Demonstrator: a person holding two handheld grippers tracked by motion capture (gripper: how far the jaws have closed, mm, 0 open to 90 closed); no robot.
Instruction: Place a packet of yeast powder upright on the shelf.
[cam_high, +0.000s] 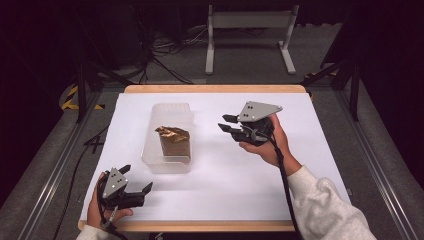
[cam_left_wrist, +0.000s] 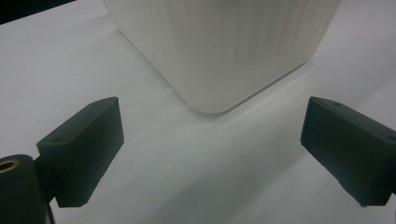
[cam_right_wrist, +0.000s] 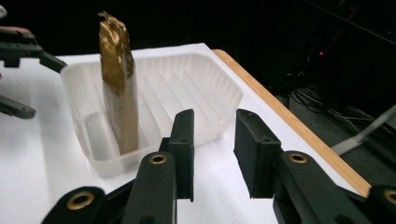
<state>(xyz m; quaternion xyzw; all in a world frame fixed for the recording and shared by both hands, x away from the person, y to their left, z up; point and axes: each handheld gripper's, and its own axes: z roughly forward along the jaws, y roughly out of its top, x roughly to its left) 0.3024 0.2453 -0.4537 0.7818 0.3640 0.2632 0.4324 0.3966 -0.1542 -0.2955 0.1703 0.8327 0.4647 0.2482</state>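
A translucent white plastic tub (cam_high: 150, 152) with ribbed walls stands on the white table top, left of centre. Inside it a gold-brown foil packet (cam_high: 174, 141) stands upright near the tub's near end. My left gripper (cam_high: 136, 178) rests open by the table's front left edge, its jaws wide apart. It points at a corner of the tub (cam_left_wrist: 224, 46) a short way off. My right gripper (cam_high: 226, 123) hovers open to the right of the tub. In the right gripper view the tub (cam_right_wrist: 205, 93) and the packet (cam_right_wrist: 119, 93) lie just beyond the empty jaws.
The white table top (cam_high: 225, 175) has a wooden edge (cam_right_wrist: 289, 116) at front and back. Dark floor, cables and a white stand (cam_high: 250, 35) lie beyond the far edge. The other gripper (cam_right_wrist: 18, 60) shows past the tub in the right gripper view.
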